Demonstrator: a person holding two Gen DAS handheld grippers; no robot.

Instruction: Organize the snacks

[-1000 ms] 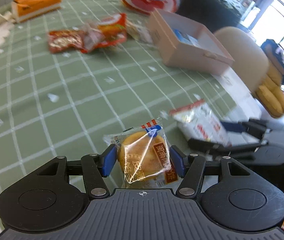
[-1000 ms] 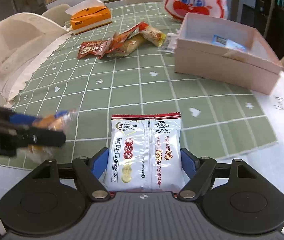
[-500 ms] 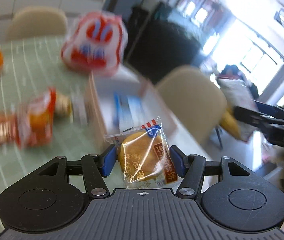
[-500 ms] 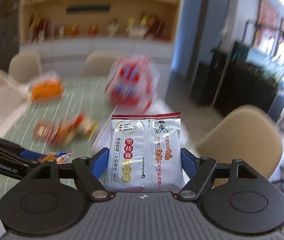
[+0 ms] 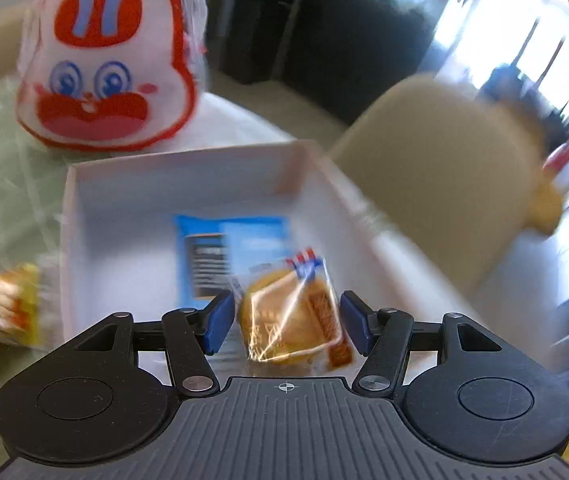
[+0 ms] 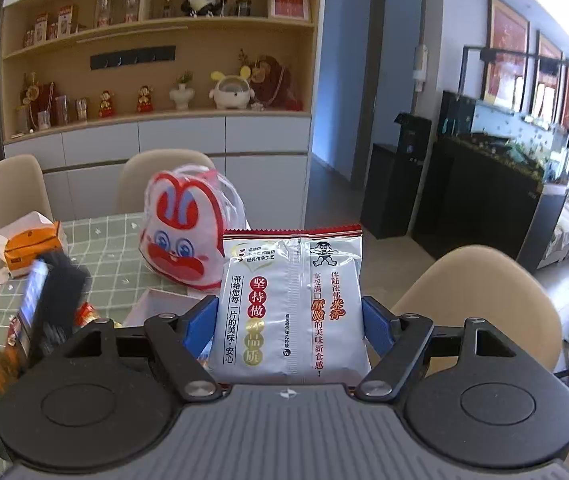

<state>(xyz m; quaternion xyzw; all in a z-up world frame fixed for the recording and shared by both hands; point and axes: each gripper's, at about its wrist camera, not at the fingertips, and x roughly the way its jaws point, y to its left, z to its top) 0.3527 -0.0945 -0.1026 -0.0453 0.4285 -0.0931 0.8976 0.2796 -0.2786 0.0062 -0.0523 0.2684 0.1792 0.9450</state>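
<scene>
My left gripper (image 5: 283,314) hangs over the open white box (image 5: 124,184). A round golden bun in a clear wrapper (image 5: 286,332) sits tilted between its blue pads, and the jaws are closing on it. A blue packet (image 5: 220,248) lies flat on the box floor just beyond. My right gripper (image 6: 289,320) is raised and points across the room. It is shut on a silver and red rice cracker packet (image 6: 288,304), held upright. The left gripper (image 6: 48,300) shows as a dark blur at the left of the right wrist view.
A red and white rabbit-face bag (image 5: 104,68) stands behind the box. Several red and yellow snack packets (image 5: 0,304) lie left of it on the green checked cloth (image 6: 116,256). An orange tissue box (image 6: 32,246) sits far left. A beige chair (image 5: 444,168) stands right of the table.
Both grippers have swung from the near table edge toward the box. The left one now looks down into it and the bun has tilted. The right one has risen and tipped up.
</scene>
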